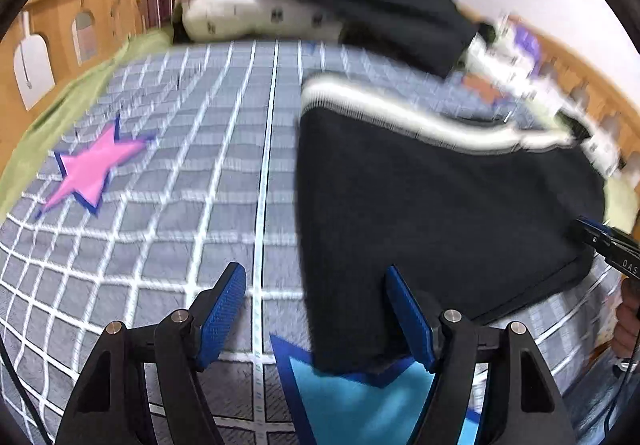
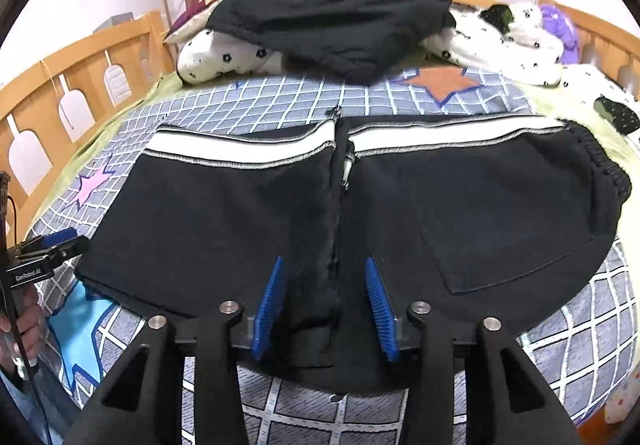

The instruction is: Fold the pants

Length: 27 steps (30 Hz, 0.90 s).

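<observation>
Black pants (image 2: 248, 213) with a white side stripe (image 2: 240, 147) lie folded flat on the grey checked bed cover (image 2: 304, 101). My right gripper (image 2: 326, 307) is open over the near middle edge of the pants, its blue pads either side of the dark centre fold. My left gripper (image 1: 316, 319) is open at the near left corner of the pants (image 1: 432, 213), one pad (image 1: 408, 317) over the cloth, the other pad (image 1: 222, 315) over the bed cover. The left gripper also shows in the right wrist view (image 2: 48, 249), and the right gripper in the left wrist view (image 1: 608, 245).
A pile of black clothing (image 2: 332, 17) lies on spotted white pillows (image 2: 224, 57) at the bed's far end. A wooden bed rail (image 2: 80, 65) runs along the left. Pink (image 1: 92, 173), light-blue (image 1: 360, 401) and orange (image 2: 442, 81) stars mark the cover.
</observation>
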Motion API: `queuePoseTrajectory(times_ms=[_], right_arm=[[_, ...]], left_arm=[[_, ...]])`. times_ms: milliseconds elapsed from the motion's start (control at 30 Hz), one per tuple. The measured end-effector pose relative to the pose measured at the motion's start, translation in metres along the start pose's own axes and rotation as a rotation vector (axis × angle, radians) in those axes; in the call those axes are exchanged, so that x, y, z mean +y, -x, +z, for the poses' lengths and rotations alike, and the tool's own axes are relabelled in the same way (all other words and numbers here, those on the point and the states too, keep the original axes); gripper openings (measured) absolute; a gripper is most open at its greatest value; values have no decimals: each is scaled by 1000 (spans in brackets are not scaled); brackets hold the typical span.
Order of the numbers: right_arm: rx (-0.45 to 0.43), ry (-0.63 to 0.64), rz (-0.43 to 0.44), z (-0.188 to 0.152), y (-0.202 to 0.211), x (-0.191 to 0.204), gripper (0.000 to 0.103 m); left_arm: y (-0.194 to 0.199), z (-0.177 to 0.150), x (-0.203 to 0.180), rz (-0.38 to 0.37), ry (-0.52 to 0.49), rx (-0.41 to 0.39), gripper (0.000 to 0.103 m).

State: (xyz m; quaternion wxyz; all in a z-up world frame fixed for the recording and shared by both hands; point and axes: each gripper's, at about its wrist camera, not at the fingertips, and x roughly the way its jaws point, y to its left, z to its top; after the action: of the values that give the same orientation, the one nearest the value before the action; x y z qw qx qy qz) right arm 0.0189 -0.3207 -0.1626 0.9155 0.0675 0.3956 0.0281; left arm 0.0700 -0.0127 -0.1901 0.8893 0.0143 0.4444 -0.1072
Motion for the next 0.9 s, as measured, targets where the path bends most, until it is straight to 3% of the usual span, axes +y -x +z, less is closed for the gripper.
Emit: queuePoseTrajectory(times_ms=[100,167,267,333,500,600,700,733,800,833,900], right_arm=[[109,36,-45,-10,-31,4,43],[94,94,-78,-7,-27,14,43],[36,116,-32,8,-10,18,43],[2,129,-2,28,-9,21,49],[16,182,-40,91,-53,20,50],[86,122,-38,121,-96,3,50],[282,57,57,125,-146,-12,48],[244,75,40,125,-149,-12,33],[148,58,81,130,-134,-16,18],[78,47,130,135,-119,-21,16],[31,64,144,137,-110,-23,18]], left_arm=[[-8,-3,3,-13,33,12,75],[-4,3,5,-23,28,22,74],[9,12,15,-8,59,-62,72],[7,17,21,-6,75,-75,72],[-12,18,39,-55,153,-42,72],[-17,18,40,-65,157,-46,73],[-17,17,32,-48,117,-60,73],[-17,17,30,-44,110,-64,73],[-16,16,28,-55,99,-76,72],[-14,16,27,-77,95,-86,72],[-17,18,23,-89,84,-86,72]])
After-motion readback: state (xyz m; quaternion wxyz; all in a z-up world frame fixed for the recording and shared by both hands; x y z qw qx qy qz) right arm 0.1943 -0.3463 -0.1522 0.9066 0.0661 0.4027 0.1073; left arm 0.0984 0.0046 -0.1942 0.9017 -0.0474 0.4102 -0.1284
